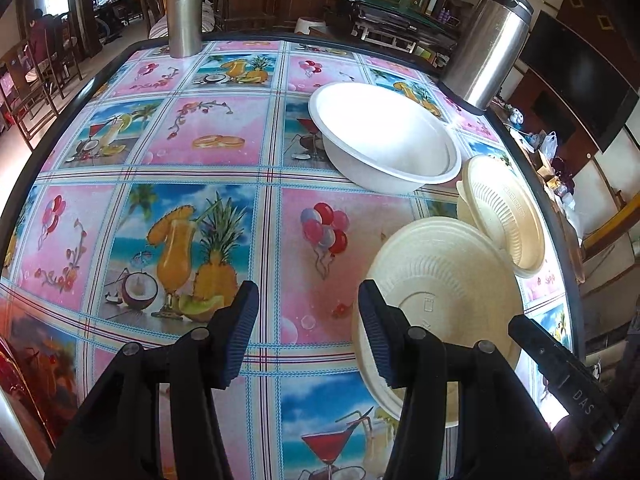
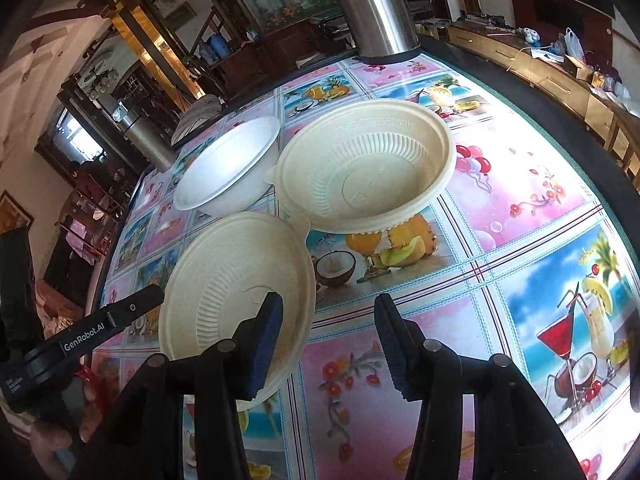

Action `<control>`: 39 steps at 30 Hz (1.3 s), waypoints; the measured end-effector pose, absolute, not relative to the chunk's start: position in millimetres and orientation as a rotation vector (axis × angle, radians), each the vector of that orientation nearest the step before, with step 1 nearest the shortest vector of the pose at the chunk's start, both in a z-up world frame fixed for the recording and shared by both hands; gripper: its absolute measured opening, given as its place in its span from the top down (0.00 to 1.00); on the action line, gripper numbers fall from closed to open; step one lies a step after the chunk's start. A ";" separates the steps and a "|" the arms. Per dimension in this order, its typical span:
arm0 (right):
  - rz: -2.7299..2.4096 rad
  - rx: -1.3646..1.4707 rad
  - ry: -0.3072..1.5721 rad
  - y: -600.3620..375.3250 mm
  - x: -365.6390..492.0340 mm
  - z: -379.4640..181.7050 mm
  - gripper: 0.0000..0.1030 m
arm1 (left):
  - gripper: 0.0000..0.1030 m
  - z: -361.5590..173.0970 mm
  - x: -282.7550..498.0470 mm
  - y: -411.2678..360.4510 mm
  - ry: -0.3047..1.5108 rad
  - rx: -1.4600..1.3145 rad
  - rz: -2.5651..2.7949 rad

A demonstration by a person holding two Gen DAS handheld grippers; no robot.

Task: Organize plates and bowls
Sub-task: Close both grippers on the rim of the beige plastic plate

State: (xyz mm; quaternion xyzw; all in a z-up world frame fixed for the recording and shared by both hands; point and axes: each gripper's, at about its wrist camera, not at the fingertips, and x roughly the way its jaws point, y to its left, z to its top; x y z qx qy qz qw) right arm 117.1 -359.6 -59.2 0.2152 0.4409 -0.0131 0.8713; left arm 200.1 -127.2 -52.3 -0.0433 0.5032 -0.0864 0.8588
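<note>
We find nothing stacked yet. The white bowl (image 1: 384,136) stands upper centre, the cream bowl (image 2: 364,172) just beside it, and the cream plate (image 2: 236,280) lies low in frame, all separate on the tabletop (image 1: 160,208). Left gripper (image 1: 308,332) and right gripper (image 2: 328,344): jaws released, holding nothing. Only the right wrist view shows the cream bowl's ribbed interior; only the left shows both steel flasks (image 1: 184,12) whole.

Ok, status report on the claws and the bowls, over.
Both claws, left and right, open, empty. White bowl, two cream bowls unstacked. Nothing blocking.
</note>
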 end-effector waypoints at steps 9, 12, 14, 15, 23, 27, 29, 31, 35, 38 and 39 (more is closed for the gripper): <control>-0.009 0.491 0.919 -361.4 121.8 -65.9 0.52 | 0.51 -41.8 196.6 -133.1 1.072 -0.140 -0.272; -0.011 0.492 0.924 -362.3 122.5 -67.7 0.60 | 0.51 -50.2 199.4 -141.5 1.100 -0.118 -0.268; -0.010 0.496 0.930 -362.9 122.3 -69.0 0.64 | 0.51 -56.1 201.0 -144.3 1.119 -0.118 -0.270; -0.010 0.500 0.932 -363.6 122.6 -69.5 0.64 | 0.51 -58.2 201.5 -144.3 1.125 -0.124 -0.269; -0.003 0.514 0.929 -366.5 121.8 -72.6 0.63 | 0.51 -59.1 201.2 -141.2 1.112 -0.124 -0.249; -0.002 0.518 0.926 -367.6 121.4 -73.5 0.64 | 0.51 -61.9 201.2 -142.7 1.116 -0.130 -0.253; -0.002 0.520 0.926 -367.4 120.8 -73.5 0.64 | 0.51 -62.8 200.8 -144.0 1.117 -0.132 -0.260; 0.001 0.523 0.924 -367.3 120.4 -73.6 0.64 | 0.51 -62.8 199.9 -145.3 1.114 -0.132 -0.262; -0.004 0.527 0.919 -368.2 119.5 -74.3 0.65 | 0.51 -61.9 197.7 -147.0 1.100 -0.129 -0.262; -0.007 0.527 0.918 -369.2 119.9 -75.4 0.67 | 0.51 -61.8 197.2 -147.3 1.087 -0.121 -0.256; -0.007 0.526 0.917 -369.3 119.9 -75.7 0.67 | 0.51 -62.5 197.3 -147.4 1.087 -0.120 -0.256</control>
